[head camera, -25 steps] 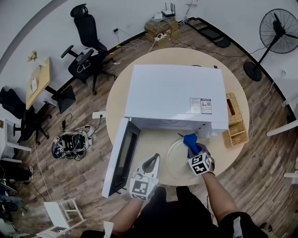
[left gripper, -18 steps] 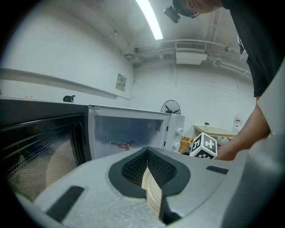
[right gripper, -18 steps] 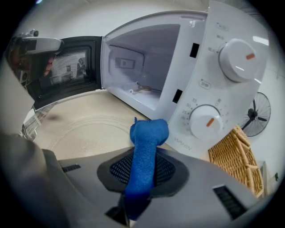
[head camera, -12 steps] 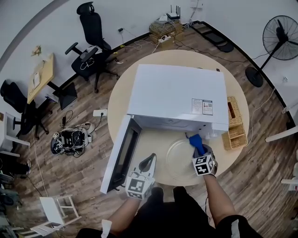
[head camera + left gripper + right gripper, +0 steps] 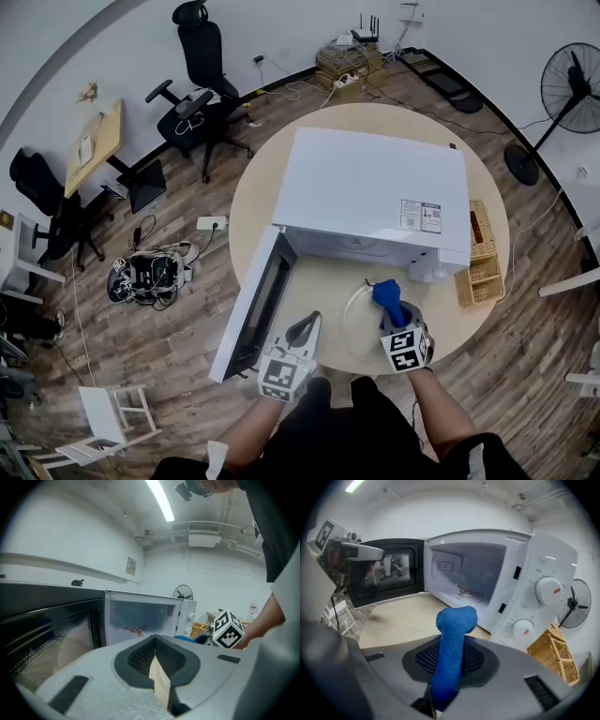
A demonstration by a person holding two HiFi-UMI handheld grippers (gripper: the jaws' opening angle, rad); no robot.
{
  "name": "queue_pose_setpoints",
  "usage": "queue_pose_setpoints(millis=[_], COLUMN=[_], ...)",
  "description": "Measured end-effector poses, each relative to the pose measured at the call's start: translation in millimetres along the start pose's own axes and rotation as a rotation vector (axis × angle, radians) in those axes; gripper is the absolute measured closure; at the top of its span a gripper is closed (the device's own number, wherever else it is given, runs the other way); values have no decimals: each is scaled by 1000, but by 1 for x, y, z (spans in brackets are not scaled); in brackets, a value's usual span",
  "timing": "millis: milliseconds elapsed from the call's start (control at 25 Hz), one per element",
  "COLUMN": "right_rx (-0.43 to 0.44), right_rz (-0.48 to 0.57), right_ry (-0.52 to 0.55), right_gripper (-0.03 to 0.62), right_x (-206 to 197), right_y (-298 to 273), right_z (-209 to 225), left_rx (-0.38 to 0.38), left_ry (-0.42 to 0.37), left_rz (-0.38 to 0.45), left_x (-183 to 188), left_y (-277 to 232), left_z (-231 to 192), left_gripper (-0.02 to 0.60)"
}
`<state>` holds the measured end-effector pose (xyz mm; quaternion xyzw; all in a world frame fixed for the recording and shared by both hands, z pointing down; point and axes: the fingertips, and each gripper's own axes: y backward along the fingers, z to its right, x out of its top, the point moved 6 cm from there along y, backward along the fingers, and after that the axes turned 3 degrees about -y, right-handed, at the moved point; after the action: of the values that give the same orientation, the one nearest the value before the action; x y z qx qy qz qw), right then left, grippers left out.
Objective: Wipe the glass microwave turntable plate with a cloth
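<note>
Right tongs clenched on a blue cloth over the glass turntable plate — plate at the round worktop's 5 o'clock, before the open microwave, left tongs pressed shut at 7 o'clock

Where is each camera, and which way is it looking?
Head view: on the person's head, looking down at the microwave, left gripper, right gripper, forearms.
Left gripper view: rides the left gripper, faces the open microwave; shut jaws and arm show.
Right gripper view: rides the right gripper, faces the microwave; jaws clamp the blue cloth.
Both gripper views see inside the microwave.
</note>
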<state>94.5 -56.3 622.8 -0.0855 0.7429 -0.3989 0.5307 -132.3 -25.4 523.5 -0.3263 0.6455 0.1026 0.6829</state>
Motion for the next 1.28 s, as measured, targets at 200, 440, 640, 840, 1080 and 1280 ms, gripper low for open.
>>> queue_pose_setpoints(millis=[200, 440, 640, 840, 1080, 1280], right_rx=[135, 255, 298, 303, 295, 269], right_rz=[2, -55, -136, -137, -137, -144], right_ry=[42, 61, 87, 90, 83, 68], right_gripper=[519, 519, 519, 519, 519, 519], right_x=[12, 6, -8, -11, -10, -13], right_y=[1, -14, -27, -32, -32, -33], right_z=[-54, -95, -108, -105, -104, -90], left_rx=[-26, -7, -1, -21, -42, -56], left_ry=[22, 19, 16, -13, -9, -22], left_rz=[-14, -16, -21, -12, -11, -16], left_x=[-4, -7, -11, -7, -6, -5], left_y=[10, 18, 21, 17, 11, 4], left_z=[8, 5, 3, 5, 10, 12], left_gripper=[577, 577, 577, 577, 577, 577])
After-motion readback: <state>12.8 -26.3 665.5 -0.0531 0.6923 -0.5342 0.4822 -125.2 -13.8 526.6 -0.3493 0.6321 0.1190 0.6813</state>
